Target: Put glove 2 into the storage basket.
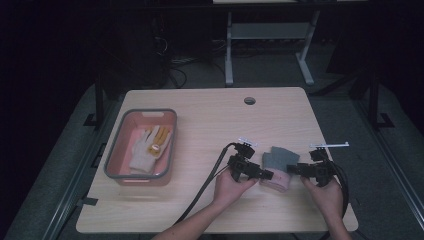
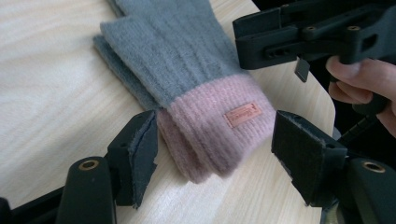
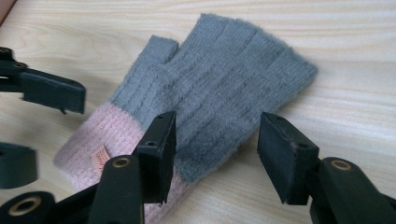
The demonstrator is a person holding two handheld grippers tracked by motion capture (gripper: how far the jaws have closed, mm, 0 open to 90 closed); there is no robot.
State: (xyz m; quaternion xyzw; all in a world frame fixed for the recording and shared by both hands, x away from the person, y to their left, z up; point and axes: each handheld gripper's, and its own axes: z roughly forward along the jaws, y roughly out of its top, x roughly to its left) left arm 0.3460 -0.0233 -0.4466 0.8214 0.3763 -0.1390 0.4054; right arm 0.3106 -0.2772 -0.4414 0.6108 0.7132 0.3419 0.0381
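Closing in from both sides, the left gripper (image 1: 267, 174) and the right gripper (image 1: 294, 169) bracket the grey-and-pink gloves (image 1: 278, 164) lying stacked flat on the table (image 1: 210, 125), well apart from the pink basket (image 1: 165, 150) that holds a white-and-yellow glove (image 1: 150, 145). Both sets of jaws stand released: the left straddles the pink cuff (image 2: 219, 126) without pressing, the right hangs over the grey knit. By my read it's the approach before a pickup, and next the left pads must sink and pinch that cuff cleanly.

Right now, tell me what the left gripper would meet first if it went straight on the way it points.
The left gripper would likely meet the pink cuff of the grey knit glove first; the cuff already lies between its open jaws on the table. Depth is hard to judge.
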